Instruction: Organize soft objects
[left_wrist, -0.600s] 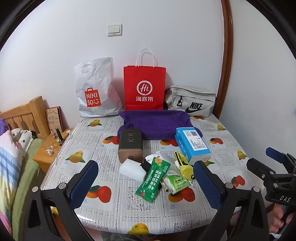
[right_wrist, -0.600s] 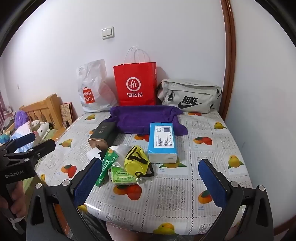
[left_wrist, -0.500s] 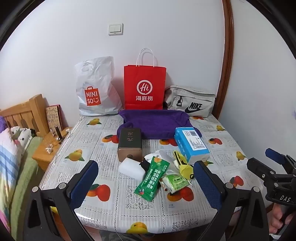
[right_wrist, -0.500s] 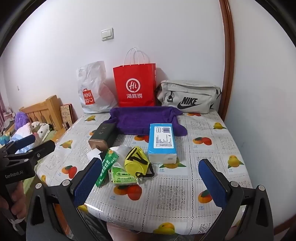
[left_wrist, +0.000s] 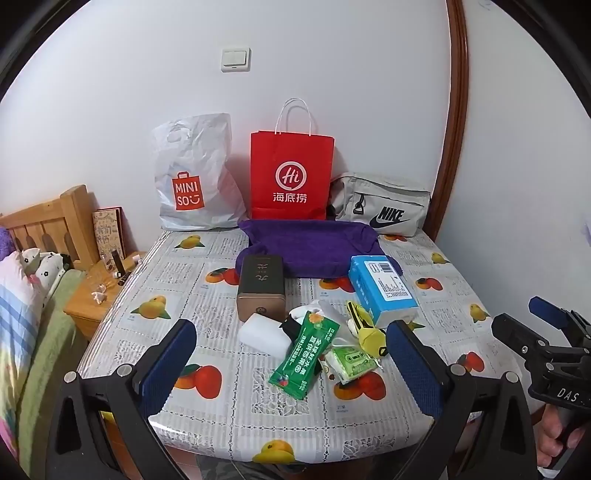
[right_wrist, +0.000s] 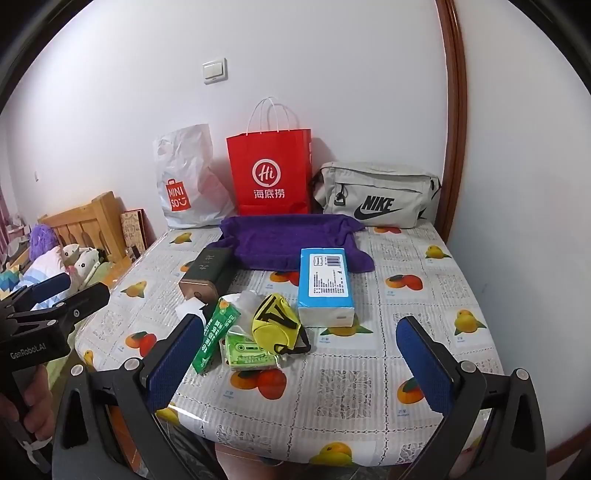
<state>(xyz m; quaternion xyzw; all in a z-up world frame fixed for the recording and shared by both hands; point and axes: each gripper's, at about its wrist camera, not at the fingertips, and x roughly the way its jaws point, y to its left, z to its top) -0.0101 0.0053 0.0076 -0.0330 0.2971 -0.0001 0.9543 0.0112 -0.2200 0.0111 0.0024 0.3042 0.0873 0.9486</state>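
A purple towel (left_wrist: 314, 247) (right_wrist: 284, 238) lies at the back of the table. In front of it sit a blue tissue pack (left_wrist: 382, 286) (right_wrist: 325, 282), a dark brown box (left_wrist: 261, 286) (right_wrist: 207, 273), a white pack (left_wrist: 264, 334), a green sachet (left_wrist: 304, 356) (right_wrist: 216, 336), a green wet-wipe pack (left_wrist: 351, 363) (right_wrist: 249, 354) and a yellow mask (left_wrist: 367, 332) (right_wrist: 279, 321). My left gripper (left_wrist: 288, 354) and right gripper (right_wrist: 301, 354) are both open and empty, held above the table's near edge.
A white Miniso bag (left_wrist: 195, 177), a red paper bag (left_wrist: 290, 177) and a grey Nike bag (left_wrist: 382, 210) stand against the wall. The fruit-print tablecloth (left_wrist: 207, 295) covers the table. A wooden nightstand (left_wrist: 94, 291) and a bed are at left.
Both grippers have drifted slightly back and up; the view of the table shifted a little. Nothing on the table has moved.
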